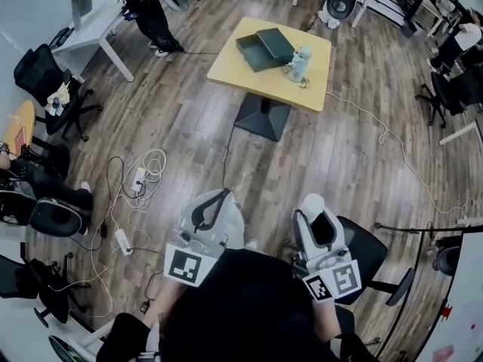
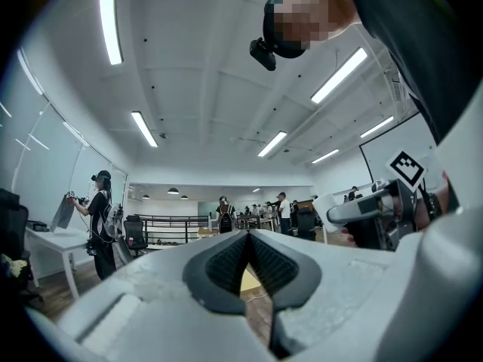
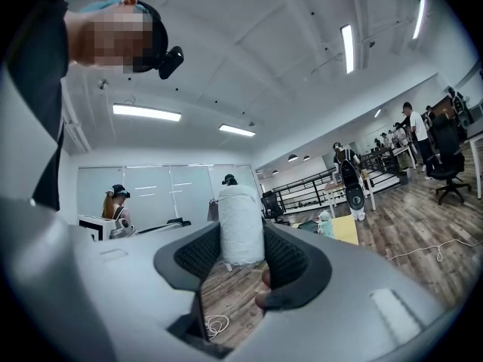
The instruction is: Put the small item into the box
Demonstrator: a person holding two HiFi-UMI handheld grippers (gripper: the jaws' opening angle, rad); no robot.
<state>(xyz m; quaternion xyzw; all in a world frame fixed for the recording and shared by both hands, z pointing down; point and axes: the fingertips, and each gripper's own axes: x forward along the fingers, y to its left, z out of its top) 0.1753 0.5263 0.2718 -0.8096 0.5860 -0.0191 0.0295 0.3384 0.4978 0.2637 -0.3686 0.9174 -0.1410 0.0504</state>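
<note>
I stand a few steps from a yellow table [image 1: 249, 74] that bears a dark green open box [image 1: 264, 47], its lid beside it, and a pale teal bottle-like thing [image 1: 300, 60]. My right gripper [image 1: 312, 206] is shut on a small white wrapped cylinder [image 3: 240, 225], which stands upright between the pads [image 3: 198, 253]. The cylinder's top [image 1: 312, 201] shows in the head view. My left gripper [image 1: 223, 194] is held level beside it, its jaws shut with nothing between them [image 2: 247, 236]. Both grippers are close to my body, far short of the table.
Cables and a power strip [image 1: 123, 240] lie on the wood floor at my left, and a white cord [image 1: 392, 138] trails at the right. Office chairs [image 1: 45, 78] and a white desk [image 1: 94, 29] stand at the left. Other people [image 1: 147, 10] are about the room.
</note>
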